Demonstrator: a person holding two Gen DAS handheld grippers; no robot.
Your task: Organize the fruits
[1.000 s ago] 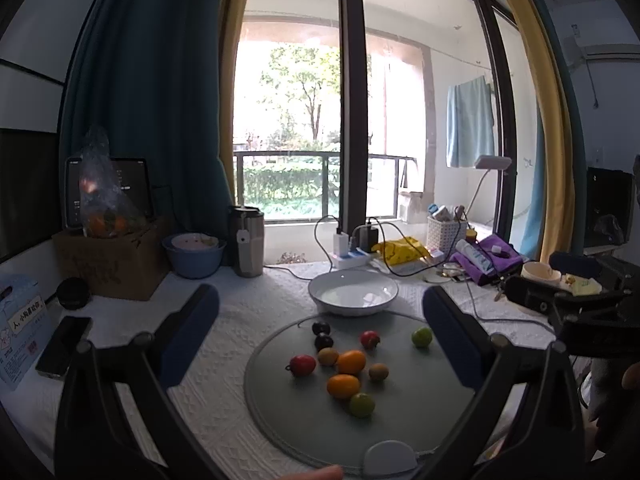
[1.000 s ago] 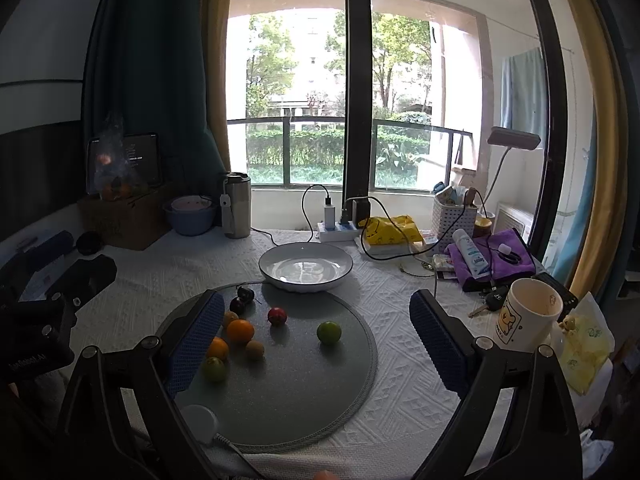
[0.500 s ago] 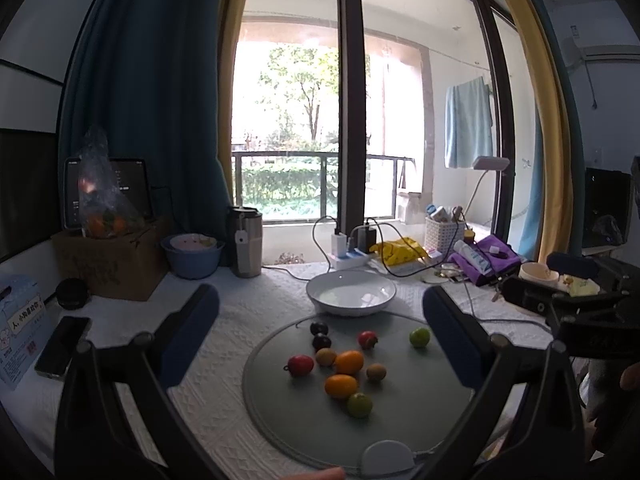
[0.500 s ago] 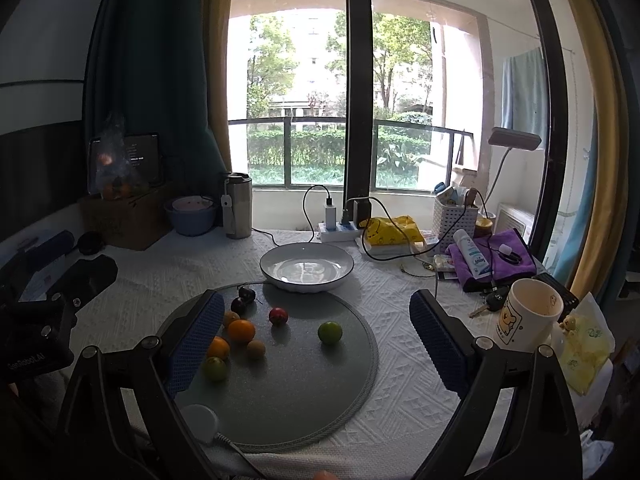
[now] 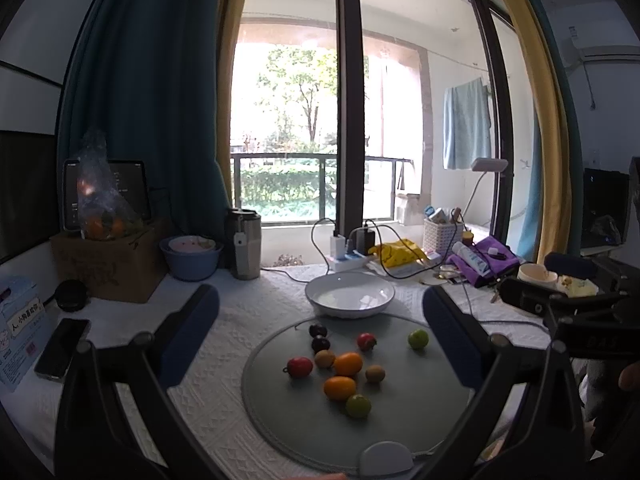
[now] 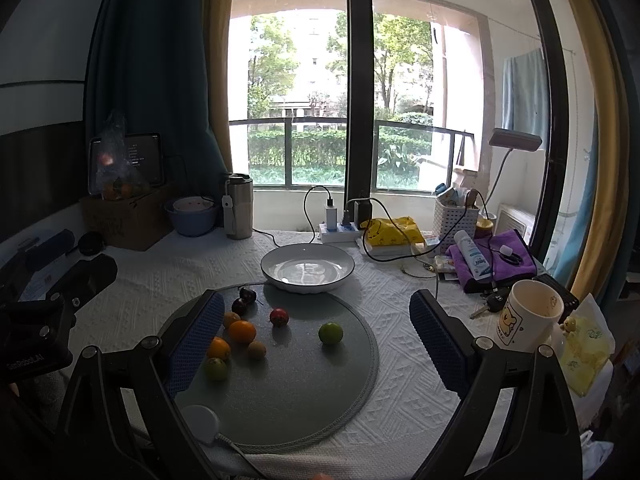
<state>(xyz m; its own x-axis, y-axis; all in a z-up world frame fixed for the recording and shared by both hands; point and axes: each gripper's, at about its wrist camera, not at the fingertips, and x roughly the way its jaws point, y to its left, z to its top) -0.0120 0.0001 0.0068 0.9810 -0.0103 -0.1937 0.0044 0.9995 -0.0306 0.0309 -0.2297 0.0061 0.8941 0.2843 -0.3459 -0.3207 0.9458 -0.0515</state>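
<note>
At the bottom of both frames, the left gripper [image 5: 320, 336] and right gripper [image 6: 316, 332] hang with jaws spread wide, holding nothing. Mid-frame, small round fruits [image 5: 347, 364] lie scattered on a round grey mat [image 5: 420, 400], with an empty white ceramic bowl [image 5: 349, 294] touching its far edge. Only the right view shows the white cartoon mug [image 6: 528, 320] fully, at its right side. A clear bag of oranges [image 5: 100, 200] at the far left is blurry.

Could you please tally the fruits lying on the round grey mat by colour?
Dark purple: 2
Red: 2
Orange: 2
Green: 2
Brown: 2
Total: 10
</note>
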